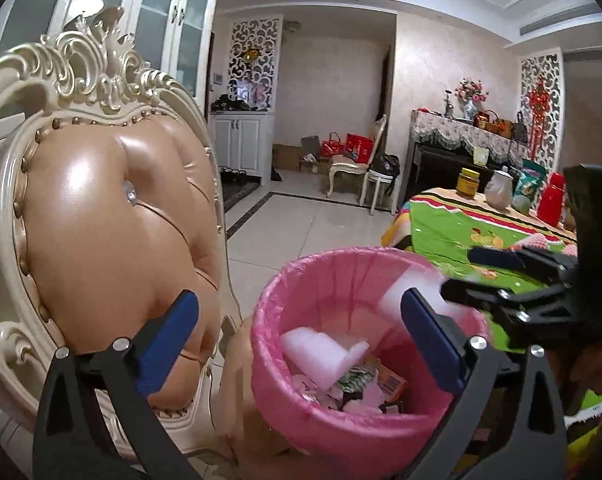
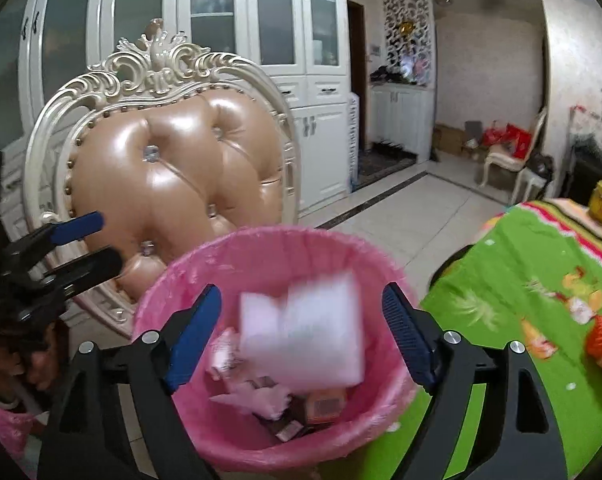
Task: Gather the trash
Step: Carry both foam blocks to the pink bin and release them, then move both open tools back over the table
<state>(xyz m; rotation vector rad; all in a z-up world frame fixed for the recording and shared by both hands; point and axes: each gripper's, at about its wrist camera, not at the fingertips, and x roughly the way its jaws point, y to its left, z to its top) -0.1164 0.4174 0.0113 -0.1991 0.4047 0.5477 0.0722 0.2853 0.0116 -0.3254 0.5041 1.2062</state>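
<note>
Right tool (image 2: 301, 336) gapes above bin (image 2: 381, 396); white foam (image 2: 301, 336) loose between its pads.

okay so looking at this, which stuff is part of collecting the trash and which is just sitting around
Part of the job:
pink-lined bin
white foam piece, blurred, over the bin
scraps in the bin
left gripper and right gripper, both open

Just sitting around:
padded chair
yellow jar
white jug
red flask
green tablecloth

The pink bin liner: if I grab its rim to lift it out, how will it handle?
The pink bin liner looks thin and crinkled, so probably floppy and easily torn. Its load, white foam pieces and wrappers, seems light, so it should lift easily.
</note>
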